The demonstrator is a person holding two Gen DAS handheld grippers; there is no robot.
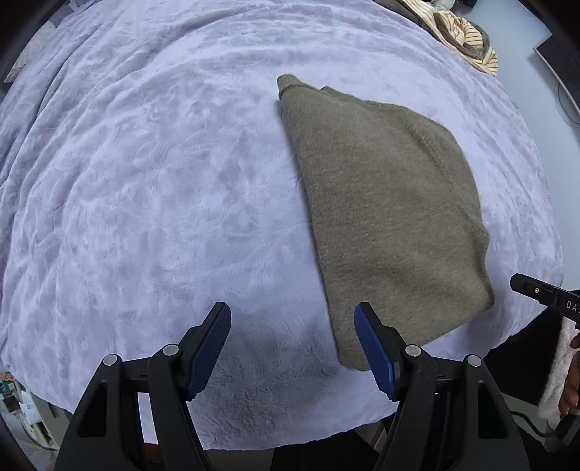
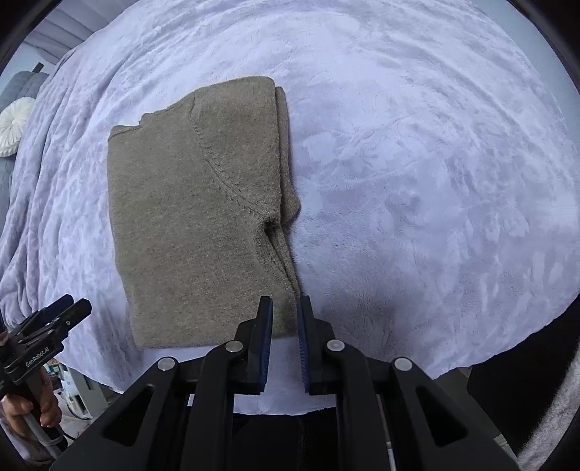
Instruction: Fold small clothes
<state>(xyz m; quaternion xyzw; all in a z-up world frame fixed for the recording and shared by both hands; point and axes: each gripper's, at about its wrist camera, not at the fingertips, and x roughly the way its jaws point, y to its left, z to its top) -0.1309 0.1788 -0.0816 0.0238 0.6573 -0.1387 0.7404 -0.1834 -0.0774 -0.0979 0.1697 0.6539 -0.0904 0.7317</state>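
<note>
- Pale lavender plush blanket covers the whole work surface in both views. What lies beneath it is hidden, so whether it is a bed or a counter cannot be told. Its near edge hangs over, and the area below is dark and hard to read.
- Folded olive-brown fleece garment lies flat on the blanket as a rough rectangle. A curved seam crosses its top layer. Further layers show along its right edge; how many cannot be counted. In the left wrist view the same garment sits right of centre, its near corner partly behind the gripper finger.
- Right gripper, black with blue ribbed pads, hovers at the near right corner of the garment. The jaws are narrowed to a slim gap. No cloth shows between them, but whether the tips touch the garment cannot be told.
- Left gripper, same build, has its jaws spread wide and released, holding nothing, over bare blanket just left of the garment's near corner.
- Cream and brown striped cloth heap lies bunched at the far edge, cut off by the frame.
- White round ruffled cushion sits at the far left, partly cropped.
</note>
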